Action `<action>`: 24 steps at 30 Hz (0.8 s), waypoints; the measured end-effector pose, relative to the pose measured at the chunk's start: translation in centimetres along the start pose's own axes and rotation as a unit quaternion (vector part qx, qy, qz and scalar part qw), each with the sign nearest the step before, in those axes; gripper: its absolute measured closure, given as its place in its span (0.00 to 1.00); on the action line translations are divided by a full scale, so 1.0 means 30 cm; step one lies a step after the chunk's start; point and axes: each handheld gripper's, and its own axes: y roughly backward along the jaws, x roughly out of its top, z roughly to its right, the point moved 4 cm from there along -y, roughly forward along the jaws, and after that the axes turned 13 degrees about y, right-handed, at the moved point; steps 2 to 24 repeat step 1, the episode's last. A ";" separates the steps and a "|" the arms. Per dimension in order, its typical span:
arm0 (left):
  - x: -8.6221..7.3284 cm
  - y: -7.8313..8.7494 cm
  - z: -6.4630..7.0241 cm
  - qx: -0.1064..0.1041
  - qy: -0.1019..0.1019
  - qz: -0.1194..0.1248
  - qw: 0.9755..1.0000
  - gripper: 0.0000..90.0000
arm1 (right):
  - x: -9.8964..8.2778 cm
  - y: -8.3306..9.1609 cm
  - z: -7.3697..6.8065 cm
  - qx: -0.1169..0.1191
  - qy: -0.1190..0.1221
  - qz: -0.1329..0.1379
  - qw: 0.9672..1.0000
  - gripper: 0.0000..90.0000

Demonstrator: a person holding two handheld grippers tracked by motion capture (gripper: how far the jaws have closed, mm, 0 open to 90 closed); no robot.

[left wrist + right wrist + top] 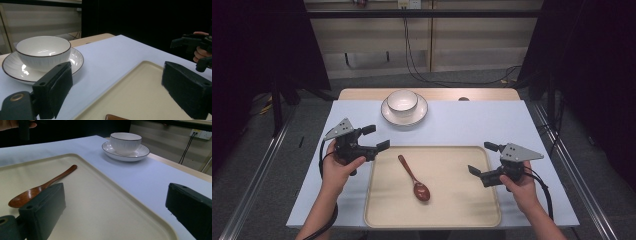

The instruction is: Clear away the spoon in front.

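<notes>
A brown wooden spoon lies on a cream tray, bowl end toward me; its handle tip pokes in at the bottom of the left gripper view. A white bowl stands on a white plate at the table's far side. My left gripper is open at the tray's left edge, empty. My right gripper is open at the tray's right edge, empty.
The table carries a pale blue mat with a wooden strip along its far edge. Dark curtains hang at both sides. Cables trail across the floor behind the table. Metal rails run along the table's flanks.
</notes>
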 end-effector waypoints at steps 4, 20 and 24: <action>0.000 0.002 -0.003 0.004 -0.001 -0.001 1.000 0.11 | 0.000 0.000 0.000 -0.001 0.000 -0.001 1.000 0.03; 0.000 0.002 -0.003 0.004 -0.001 -0.001 1.000 0.11 | 0.000 0.000 0.000 -0.001 0.000 -0.001 1.000 0.03; 0.000 0.002 -0.003 0.004 -0.001 -0.001 1.000 0.11 | 0.000 0.000 0.000 -0.001 0.000 -0.001 1.000 0.03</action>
